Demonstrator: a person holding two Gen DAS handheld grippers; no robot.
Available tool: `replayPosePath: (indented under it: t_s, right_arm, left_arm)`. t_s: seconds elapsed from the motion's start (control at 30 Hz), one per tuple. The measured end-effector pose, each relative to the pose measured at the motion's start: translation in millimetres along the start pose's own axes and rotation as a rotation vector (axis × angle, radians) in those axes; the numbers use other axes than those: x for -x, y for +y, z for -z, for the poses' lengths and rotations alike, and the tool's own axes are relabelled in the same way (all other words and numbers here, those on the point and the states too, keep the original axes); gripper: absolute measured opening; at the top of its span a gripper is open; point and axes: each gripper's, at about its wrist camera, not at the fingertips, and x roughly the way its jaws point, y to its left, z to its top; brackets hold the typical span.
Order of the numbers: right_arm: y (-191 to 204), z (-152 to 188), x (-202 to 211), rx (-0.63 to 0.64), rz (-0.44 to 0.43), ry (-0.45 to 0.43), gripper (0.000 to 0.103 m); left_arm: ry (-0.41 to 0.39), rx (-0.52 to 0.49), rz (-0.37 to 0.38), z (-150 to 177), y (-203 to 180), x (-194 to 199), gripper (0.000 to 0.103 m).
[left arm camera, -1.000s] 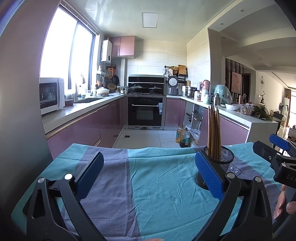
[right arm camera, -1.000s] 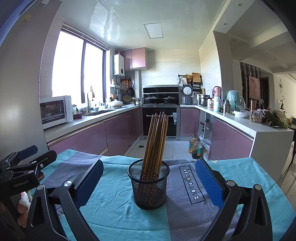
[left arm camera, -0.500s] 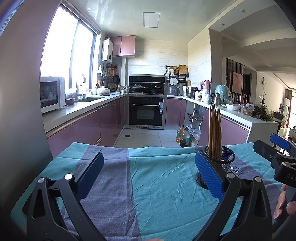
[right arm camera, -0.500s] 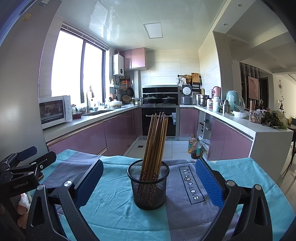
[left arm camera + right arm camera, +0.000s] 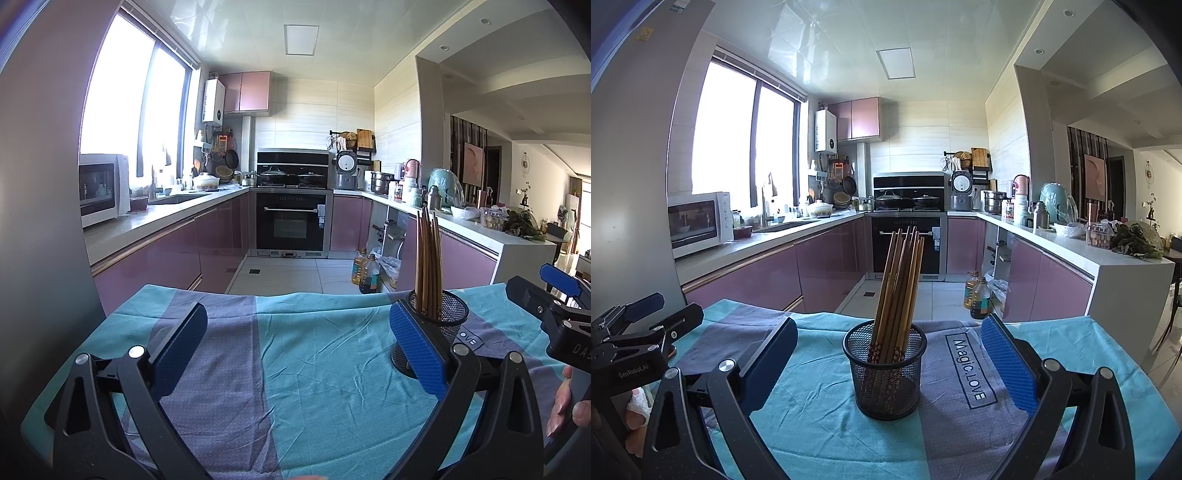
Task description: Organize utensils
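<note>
Left gripper (image 5: 297, 354): jaws wide, empty, above bare teal-and-grey cloth (image 5: 314, 369) covering the worktop; nothing between the pads. Centre, right wrist view: black mesh holder (image 5: 885, 373) upright on the cloth, carrying a bundle of wooden chopsticks (image 5: 899, 288) fanned and leaning toward the right rim. Right gripper (image 5: 888, 363): jaws wide, empty, one pad on either side of the holder, clear of it. Far right of the left wrist view: the same holder just behind the left gripper's right pad, with a hand (image 5: 569, 402) on the right tool's grip.

Risks, as judged: light mesh holder, top-heavy with tall sticks, liable to tip if a pad clips the rim or the bundle; loose, creased cloth liable to drag and shift the holder; closing on the fanned sticks likely to catch only some, letting others slip or scatter.

Against the frames one second and half a second earlier: holder and chopsticks unmoved, both jaws equally wide; only a slight drift of the left view.
</note>
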Motion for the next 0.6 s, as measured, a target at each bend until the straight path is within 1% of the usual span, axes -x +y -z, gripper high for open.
replayPosePath:
  t_s: [0.6]
  right_arm:
    - [0.3,-0.6,1.2,-0.006,0.007,-0.007,0.096]
  left_arm:
    - [-0.002,-0.001,0.001,-0.8,-3.4,-0.1,0.097]
